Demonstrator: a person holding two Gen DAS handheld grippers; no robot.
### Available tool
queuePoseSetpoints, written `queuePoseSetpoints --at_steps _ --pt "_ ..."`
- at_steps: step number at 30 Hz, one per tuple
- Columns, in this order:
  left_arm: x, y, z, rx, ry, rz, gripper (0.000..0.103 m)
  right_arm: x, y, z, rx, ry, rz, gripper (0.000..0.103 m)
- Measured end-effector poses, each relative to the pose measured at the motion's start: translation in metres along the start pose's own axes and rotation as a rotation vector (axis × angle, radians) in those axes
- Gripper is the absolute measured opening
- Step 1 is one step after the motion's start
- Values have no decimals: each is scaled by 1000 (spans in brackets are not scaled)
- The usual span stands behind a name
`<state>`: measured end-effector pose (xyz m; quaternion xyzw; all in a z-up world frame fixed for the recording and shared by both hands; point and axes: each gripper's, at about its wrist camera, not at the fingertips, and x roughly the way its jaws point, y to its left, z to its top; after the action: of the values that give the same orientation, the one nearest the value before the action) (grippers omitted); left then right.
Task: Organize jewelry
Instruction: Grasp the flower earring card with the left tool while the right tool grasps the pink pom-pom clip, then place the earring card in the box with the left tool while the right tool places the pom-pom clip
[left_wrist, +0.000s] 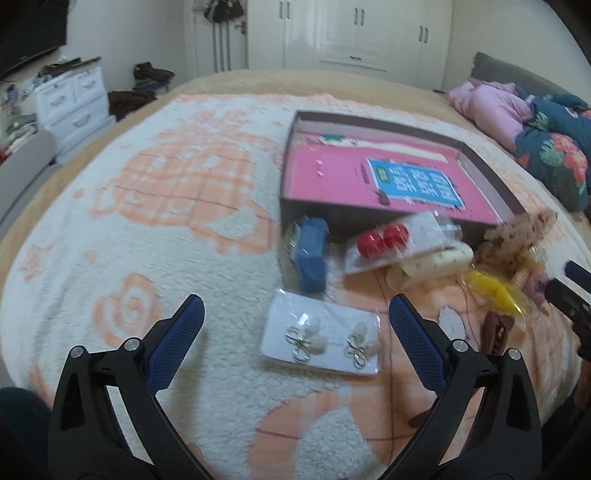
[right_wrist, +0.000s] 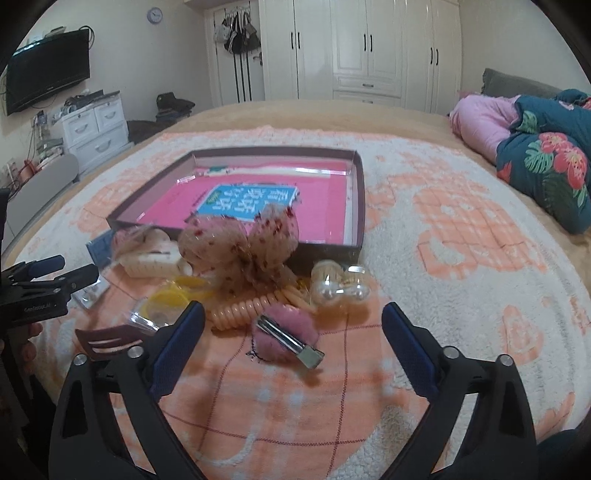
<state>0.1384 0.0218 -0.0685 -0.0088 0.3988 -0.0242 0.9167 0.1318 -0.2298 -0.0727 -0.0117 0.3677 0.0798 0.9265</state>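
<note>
A shallow brown box (left_wrist: 491, 173) (right_wrist: 360, 206) with a pink lining lies open on the bed blanket. In front of it sits a pile of jewelry and hair pieces. My left gripper (left_wrist: 295, 317) is open above a bagged card of silver-and-white earrings (left_wrist: 321, 341); a blue item in clear wrap (left_wrist: 310, 254) and red ball earrings (left_wrist: 382, 240) lie beyond. My right gripper (right_wrist: 291, 321) is open over a pink fuzzy hair clip (right_wrist: 286, 338), with an orange coil tie (right_wrist: 251, 306), a dotted mesh bow (right_wrist: 243, 240) and a pearl piece (right_wrist: 340, 286) behind it. Nothing is held.
A yellow bagged piece (right_wrist: 173, 297) and a brown claw clip (right_wrist: 107, 341) lie left of the right gripper. Folded pink and floral bedding (right_wrist: 535, 147) sits at the right. A white drawer unit (right_wrist: 96, 125) and wardrobes (right_wrist: 369, 48) stand beyond the bed.
</note>
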Motion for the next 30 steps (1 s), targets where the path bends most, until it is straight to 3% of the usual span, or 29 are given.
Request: queuePoseSetpoints --at_steps 3,8,10,14,20,30 --pt "4 -4 -4 16 27 -23 87 11 -3 -2 22 38 11 79" --pt "9 -9 -8 55 51 -21 64 23 -6 -8 34 93 19 46" --pt "9 -9 -7 67 48 -26 60 23 -8 -9 46 99 39 40" --pt "4 -7 -8 80 47 -25 58 16 -10 -12 48 80 39 39" --pt "-22 6 3 13 -12 -59 58 -7 -26 -10 105 23 44 39" --pt "-30 6 59 -38 -105 -92 58 -29 -38 18 98 -93 19 39"
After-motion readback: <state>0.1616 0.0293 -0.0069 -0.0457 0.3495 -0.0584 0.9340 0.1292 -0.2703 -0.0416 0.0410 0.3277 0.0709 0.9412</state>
